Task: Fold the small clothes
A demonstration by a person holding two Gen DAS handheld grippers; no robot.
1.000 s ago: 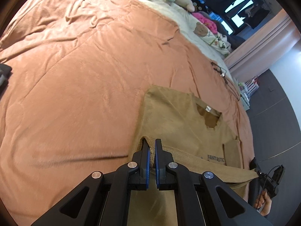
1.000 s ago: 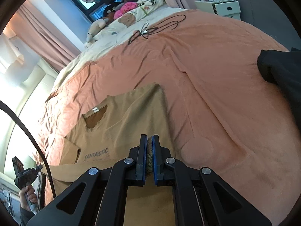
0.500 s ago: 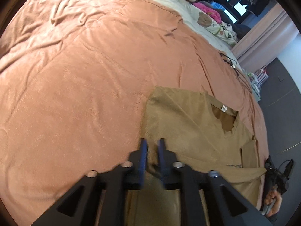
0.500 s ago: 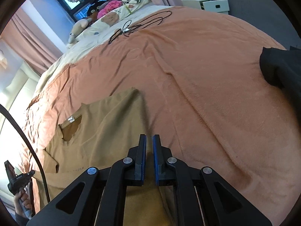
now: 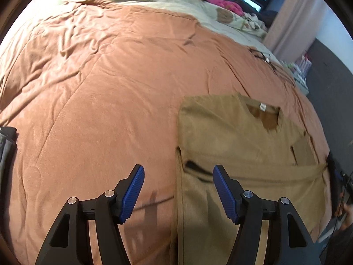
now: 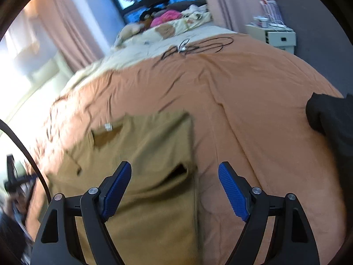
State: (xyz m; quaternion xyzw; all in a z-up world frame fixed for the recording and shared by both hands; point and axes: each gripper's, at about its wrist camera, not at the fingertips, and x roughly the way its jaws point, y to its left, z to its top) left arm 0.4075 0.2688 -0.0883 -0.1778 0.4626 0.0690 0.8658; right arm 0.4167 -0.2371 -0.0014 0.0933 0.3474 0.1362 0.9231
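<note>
Hovering over the bed, the left gripper [image 5: 177, 191] is standing with its blue ribbed pads spread wide and nothing between them, and the right gripper [image 6: 174, 191] is doing the same, its jaws gaping and empty. Just beyond both claws, the tan short-sleeved cotton T-shirt [image 5: 238, 145] is lying flat on the rust-orange quilted bedspread [image 5: 106, 92].

In the left wrist view the shirt's left edge is running between the two pads, with most of the cloth spreading away to the right. In the right wrist view its right edge is falling between the pads, and the body of the shirt [image 6: 141, 154] is stretching off to the left. The collar with its small white label is pointing toward the far end of the bed.

Judging by the cloth, the fold is looking part done: a band of fabric is lying doubled across the near part of the shirt, leaving a raised lip, while the chest and collar are lying uncovered. More folds appear to be remaining.

Farther out, a black cable [image 6: 196, 47] is lying coiled near the far pillows, and a dark garment [image 6: 331, 119] is sitting at the right edge.
</note>
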